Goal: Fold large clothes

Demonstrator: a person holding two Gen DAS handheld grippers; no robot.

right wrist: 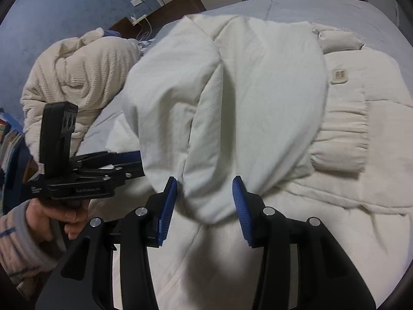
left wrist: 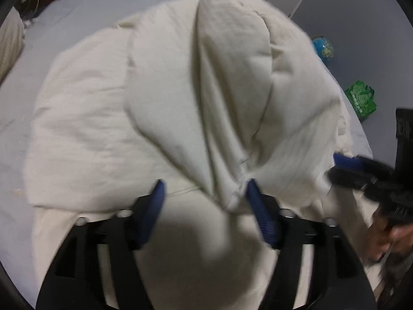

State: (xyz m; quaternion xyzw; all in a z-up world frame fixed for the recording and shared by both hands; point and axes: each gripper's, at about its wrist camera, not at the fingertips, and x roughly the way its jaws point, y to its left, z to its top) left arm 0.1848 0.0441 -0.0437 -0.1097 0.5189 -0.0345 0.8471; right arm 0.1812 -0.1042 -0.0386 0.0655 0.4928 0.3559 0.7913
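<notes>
Across the centre of both views, spread on the bed [left wrist: 85, 15], lies our cream padded coat [left wrist: 108, 118]: bulky, soft, light, probably slippery; it will slump. Best hold: hem corners or cuff [right wrist: 340, 139], not mid-panel. Left gripper [left wrist: 204, 188] stands wide, fabric bunched between, unpinched. Right gripper [right wrist: 205, 183] is narrower, a fold between, pads not pressing.

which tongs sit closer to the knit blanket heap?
Left. The left tongs are on the side of the cream jacket nearest the knit blanket heap; the right tongs are farther along the jacket's hem.
</notes>
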